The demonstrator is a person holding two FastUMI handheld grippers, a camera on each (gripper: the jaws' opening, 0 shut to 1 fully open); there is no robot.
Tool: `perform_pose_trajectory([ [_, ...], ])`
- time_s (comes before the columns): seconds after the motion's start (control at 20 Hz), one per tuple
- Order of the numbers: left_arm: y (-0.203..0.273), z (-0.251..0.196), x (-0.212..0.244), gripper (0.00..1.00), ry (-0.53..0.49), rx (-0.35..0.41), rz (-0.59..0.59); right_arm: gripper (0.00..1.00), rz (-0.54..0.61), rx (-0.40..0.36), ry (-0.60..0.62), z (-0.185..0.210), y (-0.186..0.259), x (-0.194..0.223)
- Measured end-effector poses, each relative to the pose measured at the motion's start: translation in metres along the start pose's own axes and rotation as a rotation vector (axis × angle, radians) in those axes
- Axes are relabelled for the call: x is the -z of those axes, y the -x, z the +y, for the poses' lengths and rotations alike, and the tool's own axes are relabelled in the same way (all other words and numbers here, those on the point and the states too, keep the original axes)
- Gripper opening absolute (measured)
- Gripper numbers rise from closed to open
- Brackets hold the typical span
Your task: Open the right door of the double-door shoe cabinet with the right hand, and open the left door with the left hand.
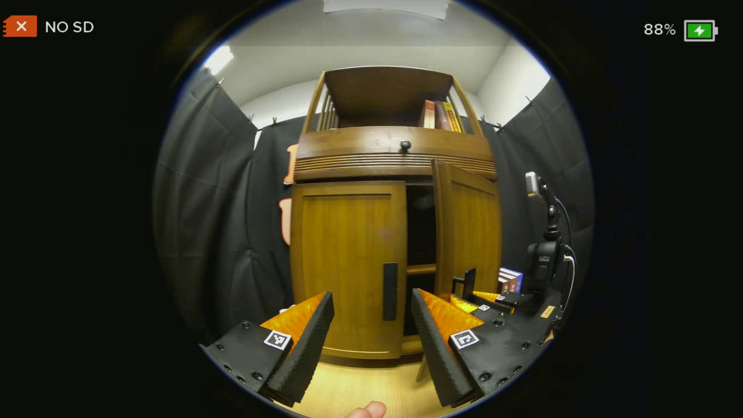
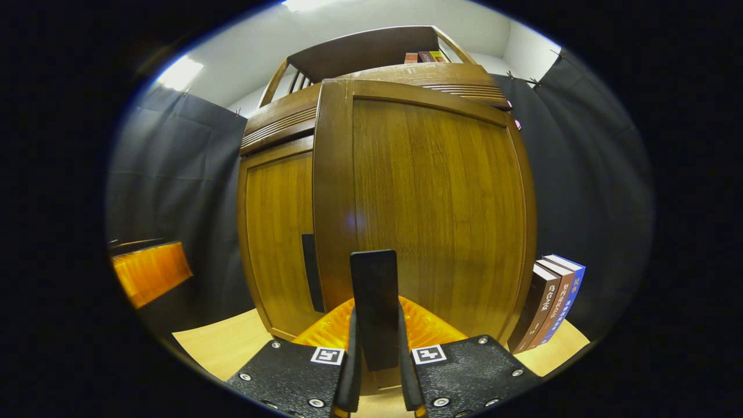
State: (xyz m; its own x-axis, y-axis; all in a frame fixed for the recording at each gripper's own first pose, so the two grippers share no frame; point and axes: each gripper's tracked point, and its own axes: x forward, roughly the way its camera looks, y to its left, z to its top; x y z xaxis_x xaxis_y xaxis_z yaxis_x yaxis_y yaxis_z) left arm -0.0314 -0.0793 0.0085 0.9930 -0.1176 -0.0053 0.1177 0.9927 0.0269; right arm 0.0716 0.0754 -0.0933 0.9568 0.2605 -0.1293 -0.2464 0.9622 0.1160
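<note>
The right tool (image 2: pixel 376 371) was clamped on the right door's handle (image 2: pixel 375 302), with the right door (image 2: pixel 429 203) swung partly open. The left tool (image 1: pixel 371 342) was spread wide in front of the left door (image 1: pixel 345 261), apart from its handle (image 1: pixel 390 290), above the tabletop (image 1: pixel 360 389).

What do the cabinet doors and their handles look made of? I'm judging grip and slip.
Right door: apparently wood or veneer, showing vertical grain and a glossy sheen. Right handle, clamped by the right gripper: dark, matte, perhaps metal or plastic. Left handle looks alike.
</note>
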Motion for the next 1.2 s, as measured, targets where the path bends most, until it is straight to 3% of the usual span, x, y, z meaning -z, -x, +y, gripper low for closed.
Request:
perform_pose_trajectory([
  [0.8,-0.013,-0.05,0.011,0.8,0.03,0.104,0.013,0.28,0.064,0.047,-0.015,-0.044,0.075,0.009],
  [0.85,-0.013,-0.054,0.01,0.8,0.031,0.106,0.011,0.2,0.071,0.056,-0.02,-0.047,0.078,0.01],
  [0.95,-0.015,-0.06,0.01,0.81,0.041,0.114,0.013,0.2,0.109,0.076,-0.02,-0.056,0.085,0.022],
  [1.05,-0.016,-0.067,0.011,0.8,0.049,0.122,0.017,0.36,0.141,0.102,0.004,-0.068,0.097,0.031],
  [1.15,-0.019,-0.072,0.012,0.81,0.052,0.125,0.021,0.33,0.121,0.132,0.006,-0.078,0.103,0.026],
  [1.2,-0.019,-0.075,0.013,0.81,0.055,0.128,0.023,0.24,0.113,0.144,0.017,-0.082,0.107,0.024],
])
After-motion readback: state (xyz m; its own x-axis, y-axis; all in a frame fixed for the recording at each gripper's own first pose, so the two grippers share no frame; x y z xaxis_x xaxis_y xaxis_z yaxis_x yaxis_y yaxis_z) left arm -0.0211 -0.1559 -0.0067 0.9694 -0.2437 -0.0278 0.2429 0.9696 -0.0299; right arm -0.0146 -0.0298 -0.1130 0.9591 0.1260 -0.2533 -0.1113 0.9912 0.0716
